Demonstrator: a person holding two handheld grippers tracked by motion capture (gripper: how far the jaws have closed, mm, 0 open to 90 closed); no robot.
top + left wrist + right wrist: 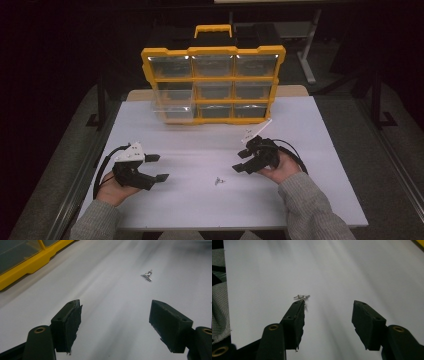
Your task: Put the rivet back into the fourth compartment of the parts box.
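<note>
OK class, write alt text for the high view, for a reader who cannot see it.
A person's two hands each hold a hand-held gripper over a white table: the left gripper and right gripper both stand open, with small metal screws lying between them. At the far edge stands a yellow organizer with nine clear drawers, its lower-left drawer pulled out.

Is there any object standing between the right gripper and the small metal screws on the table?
Nothing visible does. The small metal screws lie on bare white table, apart from the right gripper, whose jaws are open with nothing between them. In the right gripper view the screws lie just beyond one jaw tip.
</note>
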